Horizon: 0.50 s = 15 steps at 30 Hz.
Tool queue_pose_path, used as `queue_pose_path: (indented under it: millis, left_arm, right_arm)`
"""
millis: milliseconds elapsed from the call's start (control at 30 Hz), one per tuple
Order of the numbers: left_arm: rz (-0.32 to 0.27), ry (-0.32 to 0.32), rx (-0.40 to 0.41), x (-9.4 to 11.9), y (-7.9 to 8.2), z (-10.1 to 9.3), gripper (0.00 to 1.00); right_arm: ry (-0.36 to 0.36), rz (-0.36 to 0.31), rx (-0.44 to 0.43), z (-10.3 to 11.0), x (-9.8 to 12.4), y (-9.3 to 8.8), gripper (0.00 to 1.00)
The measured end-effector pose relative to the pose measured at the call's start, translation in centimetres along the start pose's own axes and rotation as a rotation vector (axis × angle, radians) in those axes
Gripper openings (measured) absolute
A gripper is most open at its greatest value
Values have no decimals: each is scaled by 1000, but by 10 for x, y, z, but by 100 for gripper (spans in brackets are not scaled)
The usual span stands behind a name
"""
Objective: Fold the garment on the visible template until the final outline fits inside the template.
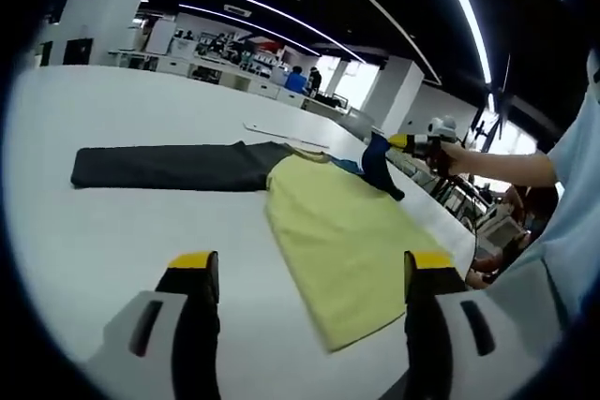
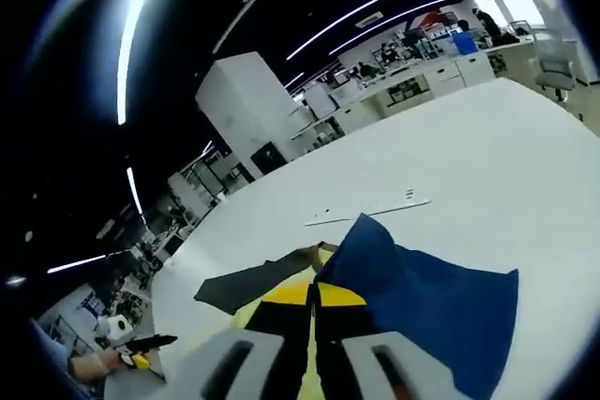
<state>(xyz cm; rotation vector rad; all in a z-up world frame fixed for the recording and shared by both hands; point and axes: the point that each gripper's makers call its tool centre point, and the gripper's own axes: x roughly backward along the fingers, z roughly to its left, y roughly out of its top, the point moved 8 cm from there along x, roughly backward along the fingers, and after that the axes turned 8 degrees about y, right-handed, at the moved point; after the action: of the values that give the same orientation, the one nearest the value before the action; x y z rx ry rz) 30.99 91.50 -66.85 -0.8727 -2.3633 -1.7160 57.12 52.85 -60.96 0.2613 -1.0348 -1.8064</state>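
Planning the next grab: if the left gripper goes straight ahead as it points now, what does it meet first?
Probably the yellow template, lying on the white table between and just beyond the open left gripper fingers. Depth is unclear.

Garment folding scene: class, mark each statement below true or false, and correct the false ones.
1. The right gripper is shut on the blue cloth. True.
2. The left gripper holds the yellow sheet. False: its jaws stand open and hold nothing.
3. A dark garment lies flat on the white table. True.
4. The yellow sheet lies on top of a red tray. False: it lies on the white table.
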Motion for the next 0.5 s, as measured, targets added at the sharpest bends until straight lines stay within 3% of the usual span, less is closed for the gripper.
queue_pose_path:
  millis: [500]
  left_arm:
    - [2, 0, 11, 0, -2, 1, 77]
  right_arm:
    - [132, 50, 12, 51, -86, -11, 0]
